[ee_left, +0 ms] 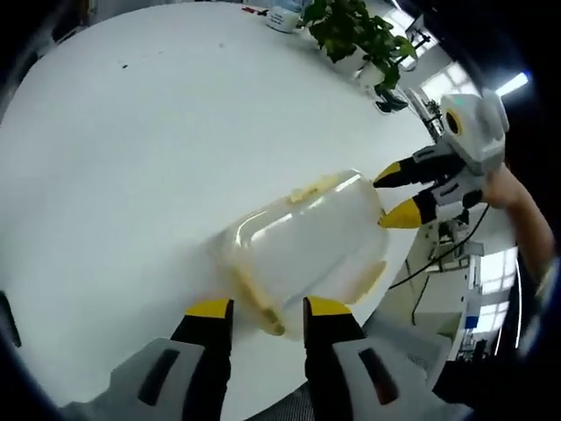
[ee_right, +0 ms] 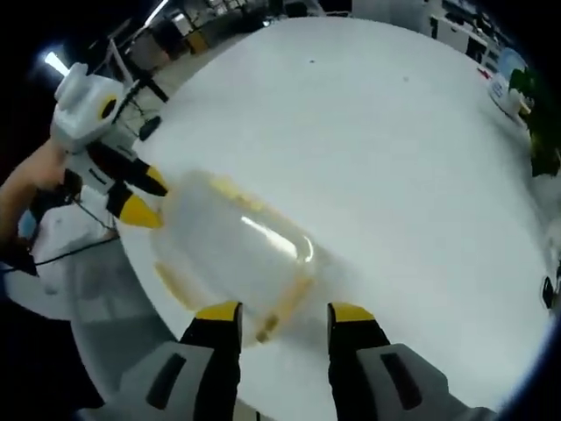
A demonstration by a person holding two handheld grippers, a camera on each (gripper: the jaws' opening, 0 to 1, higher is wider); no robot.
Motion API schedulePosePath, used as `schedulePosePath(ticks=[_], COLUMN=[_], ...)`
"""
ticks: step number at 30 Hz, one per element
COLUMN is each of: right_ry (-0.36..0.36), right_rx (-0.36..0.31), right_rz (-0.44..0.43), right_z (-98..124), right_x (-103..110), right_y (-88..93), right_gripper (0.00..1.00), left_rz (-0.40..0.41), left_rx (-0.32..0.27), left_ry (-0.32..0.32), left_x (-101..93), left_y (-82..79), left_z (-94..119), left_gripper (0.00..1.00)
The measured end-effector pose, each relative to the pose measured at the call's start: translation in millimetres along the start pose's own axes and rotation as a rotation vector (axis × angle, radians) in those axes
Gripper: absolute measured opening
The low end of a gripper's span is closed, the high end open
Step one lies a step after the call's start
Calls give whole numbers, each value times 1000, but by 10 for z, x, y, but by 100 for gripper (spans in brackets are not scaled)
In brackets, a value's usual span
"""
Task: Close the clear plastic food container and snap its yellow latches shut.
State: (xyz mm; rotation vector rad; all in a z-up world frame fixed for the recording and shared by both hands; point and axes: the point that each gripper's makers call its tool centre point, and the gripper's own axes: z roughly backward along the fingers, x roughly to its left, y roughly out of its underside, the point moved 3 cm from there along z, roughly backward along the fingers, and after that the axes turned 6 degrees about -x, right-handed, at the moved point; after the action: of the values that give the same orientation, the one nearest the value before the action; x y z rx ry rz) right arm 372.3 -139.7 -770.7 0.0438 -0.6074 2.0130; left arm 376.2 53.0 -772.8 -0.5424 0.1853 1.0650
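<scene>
As the clear plastic food container (ee_left: 302, 250) lies at the near edge of the round white table (ee_left: 131, 158), its long axis runs from one of my grippers to the other, so I work it from both short ends.

Left gripper (ee_left: 267, 309): jaws spread, nothing pinched; yellow tips sit just off the container's nearer short end, where a yellow latch (ee_left: 254, 298) hangs along the rim. Whether the tips touch the plastic I cannot tell.

Right gripper (ee_right: 285, 313): jaws likewise spread and empty, set at the opposite short end beside another yellow latch (ee_right: 285, 307). In the left gripper view its tips (ee_left: 394, 193) close in on the far end.

Lid looks seated on the base, though blur hides the seam. Latches appear unsnapped, by my judgement. Both grippers equally near; a potted plant (ee_left: 355, 31) stands at the far edge, well apart.
</scene>
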Motion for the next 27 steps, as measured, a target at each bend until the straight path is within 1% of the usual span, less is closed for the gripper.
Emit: schedulePosePath(ticks=[2, 7, 9, 12, 15, 18, 20, 23, 27], right_ry=[0, -22, -27, -39, -60, -69, -74, -85, -107], right_rx=[-1, -2, -5, -7, -8, -6, -4, -4, -11], right_rz=[-11, -101, -120, -139, -161, -163, -165, -186, -227], right_z=[-7, -44, -51, -49, -52, -60, -66, -72, -114], right_x=[-1, 17, 17, 30, 60, 68, 60, 69, 77], right_y=[-8, 0, 6, 13, 16, 10, 7, 14, 28], right_gripper=[37, 36, 36, 34, 30, 28, 28, 29, 32], left_rz=[26, 148, 180, 210, 228, 241, 246, 265, 301], left_rx=[-3, -15, -18, -24, -27, -27, -26, -24, -36], left_ry=[0, 25, 36, 47, 58, 66, 68, 76, 90], left_x=[6, -9, 1, 10, 10, -4, -25, 0, -17], left_y=[-2, 27, 37, 49, 45, 48, 59, 54, 86], left_z=[-2, -22, -31, -36, -47, -52, -49, -61, -60], left_gripper=[30, 30, 30, 30, 29, 28, 28, 27, 27])
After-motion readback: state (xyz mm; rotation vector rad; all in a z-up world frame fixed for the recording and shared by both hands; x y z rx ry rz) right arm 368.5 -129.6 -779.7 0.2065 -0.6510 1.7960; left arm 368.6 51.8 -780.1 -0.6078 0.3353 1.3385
